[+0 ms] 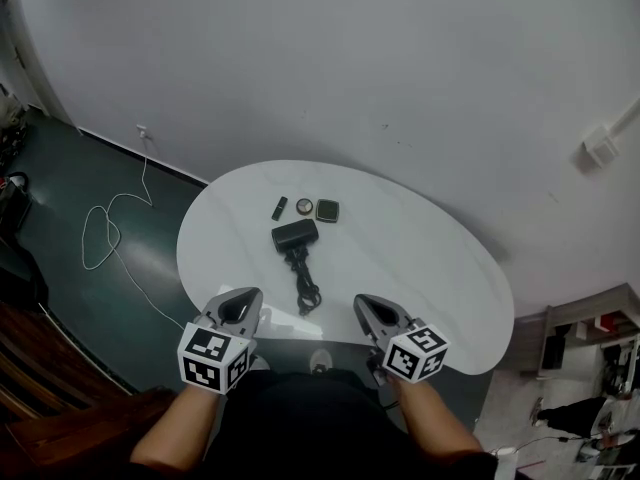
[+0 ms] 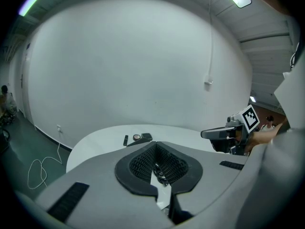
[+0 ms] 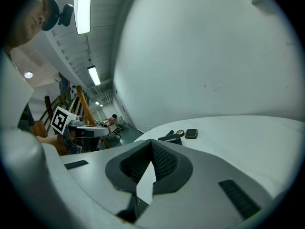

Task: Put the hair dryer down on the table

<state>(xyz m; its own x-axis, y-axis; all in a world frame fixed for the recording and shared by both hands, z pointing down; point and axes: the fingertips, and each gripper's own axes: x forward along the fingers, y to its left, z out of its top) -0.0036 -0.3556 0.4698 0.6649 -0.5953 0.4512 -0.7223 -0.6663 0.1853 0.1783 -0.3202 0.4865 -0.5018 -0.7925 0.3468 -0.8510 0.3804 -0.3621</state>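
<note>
Hair dryer point(image 1: 295, 235) lies flat on the white surface point(image 1: 440, 268), well clear of both grippers, so the task looks done. Left gripper point(image 1: 243, 304) and right gripper point(image 1: 368, 308) hover at the near edge, jaws together and empty.

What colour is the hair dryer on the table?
Black, cord included. The hair dryer on the white oval table shows best in the head view.

Bare table point(image 1: 425, 268) at right, hair dryer point(image 1: 295, 236) and small items point(image 1: 303, 207) mid-table

Workshop/lab rm (ceiling strip lights point(image 3: 82, 8))
</note>
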